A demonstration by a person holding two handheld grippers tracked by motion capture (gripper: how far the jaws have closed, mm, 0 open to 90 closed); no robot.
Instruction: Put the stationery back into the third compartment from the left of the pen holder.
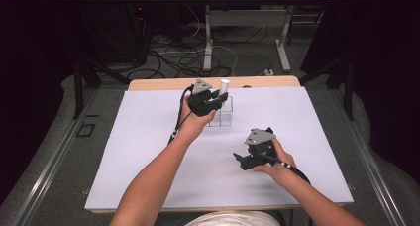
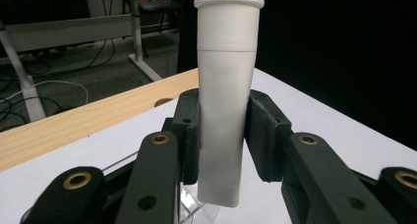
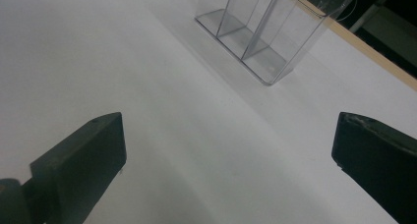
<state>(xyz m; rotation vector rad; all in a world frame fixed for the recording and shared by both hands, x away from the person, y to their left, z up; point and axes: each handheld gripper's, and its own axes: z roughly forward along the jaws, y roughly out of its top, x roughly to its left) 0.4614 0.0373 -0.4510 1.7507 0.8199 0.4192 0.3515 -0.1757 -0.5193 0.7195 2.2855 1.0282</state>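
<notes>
The clear plastic organiser [image 1: 221, 118] standing toward the far middle of the table [image 1: 148, 137] is what everything here is arranged around. The left tongs [image 1: 214, 98] hang right over it, clamped on a white tube [image 2: 227, 96] that stands upright, wide cap on top and crimped flat end pointing down. In the left gripper view the two pads [image 2: 191, 135] press the tube's soft body from either side at about mid-height, low enough to steady it yet leaving the bottom end free, which I take to be the point: that free end is what has to slip into one of the narrow compartments. The crimped end sits just above the organiser's clear rim [image 2: 189, 211], apart from it as far as I can tell, though I cannot say which compartment it is lined up with. Holding it vertical makes sense, since the slots are tall and slim and a tilted tube would catch on a dividing wall. The right tongs [image 1: 241, 160] sit nearer the person than the organiser and off to its right, low over the white sheet, spread wide with nothing between them. From the right gripper view they look toward the organiser [image 3: 260, 32], whose compartments appear bare, so I judge this hand is kept out of the way but ready to steady the light box should the tube nudge it.
</notes>
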